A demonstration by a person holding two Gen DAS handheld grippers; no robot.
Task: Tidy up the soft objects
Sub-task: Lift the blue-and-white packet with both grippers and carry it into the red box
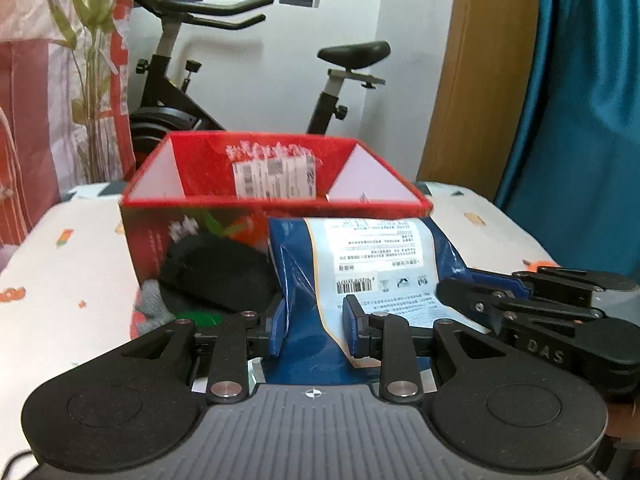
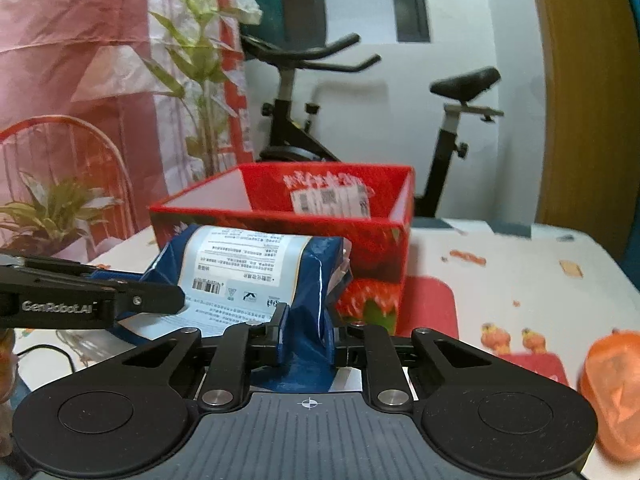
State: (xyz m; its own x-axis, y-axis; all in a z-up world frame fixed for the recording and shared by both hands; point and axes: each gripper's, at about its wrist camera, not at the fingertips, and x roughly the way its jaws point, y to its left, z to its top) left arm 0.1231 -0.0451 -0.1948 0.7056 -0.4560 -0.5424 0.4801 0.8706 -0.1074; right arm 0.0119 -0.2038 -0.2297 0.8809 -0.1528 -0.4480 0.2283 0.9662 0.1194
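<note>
Your left gripper (image 1: 314, 326) and right gripper (image 2: 306, 330) both clamp the blue bag (image 1: 372, 264). The red box (image 1: 276, 200) stands straight ahead, just beyond the bag, its open mouth above your jaws.

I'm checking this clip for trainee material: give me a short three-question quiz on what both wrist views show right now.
1. True or false: the blue bag already lies inside the red box.
2. Which grippers are closed on the bag? A) left only B) right only C) both
3. Fill in: behind the box stands an exercise ____.

Key:
1. False: it hangs in front of the box, held up.
2. C: the left gripper and the right gripper each pinch its near edge.
3. bike.
</note>
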